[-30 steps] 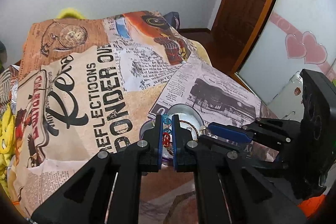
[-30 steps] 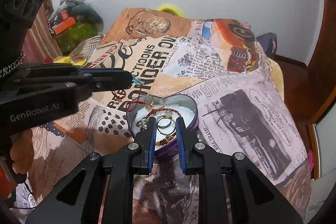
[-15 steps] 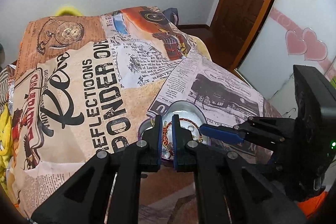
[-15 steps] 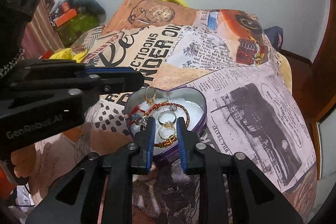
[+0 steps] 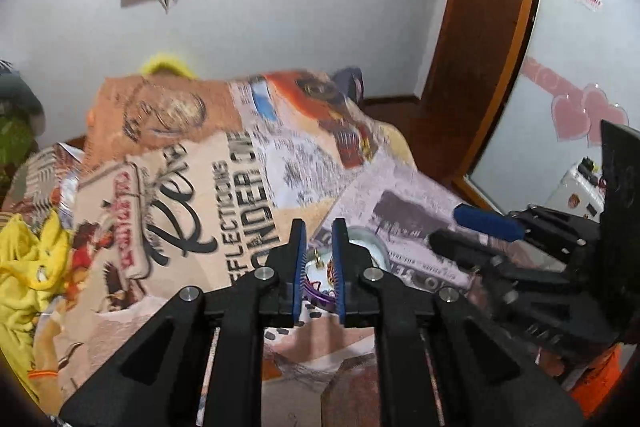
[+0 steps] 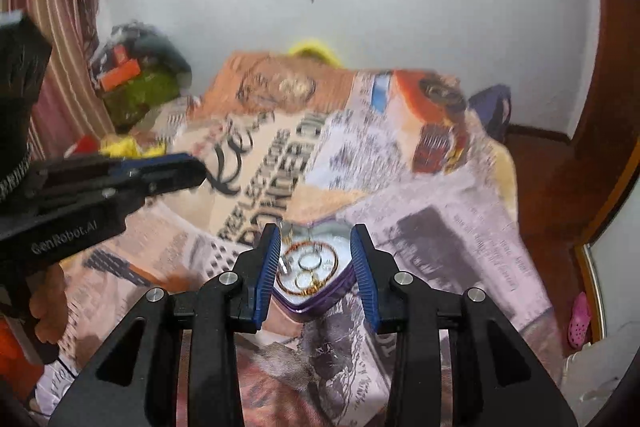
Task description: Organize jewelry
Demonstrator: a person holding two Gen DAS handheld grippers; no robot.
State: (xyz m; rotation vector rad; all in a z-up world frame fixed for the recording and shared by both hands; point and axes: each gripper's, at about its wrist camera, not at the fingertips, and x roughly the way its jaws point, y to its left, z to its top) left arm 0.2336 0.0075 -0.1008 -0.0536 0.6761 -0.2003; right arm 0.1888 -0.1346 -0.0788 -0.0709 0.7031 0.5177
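A heart-shaped purple tin lies on the printed bedspread and holds a beaded bracelet, gold rings and other small jewelry. My right gripper is open above the tin, its fingers either side of it, holding nothing. My left gripper is slightly open and empty; the tin shows between and behind its fingers. The left gripper also shows in the right wrist view, and the right one in the left wrist view.
The bedspread covers the bed. Yellow cloth lies at the bed's left edge. A pile of bags and clothes sits at the far left by the curtain. A wooden door stands on the right.
The left gripper let the beaded bracelet go into the tin and drew back and up. The right gripper opened wider. Both views tilted upward.
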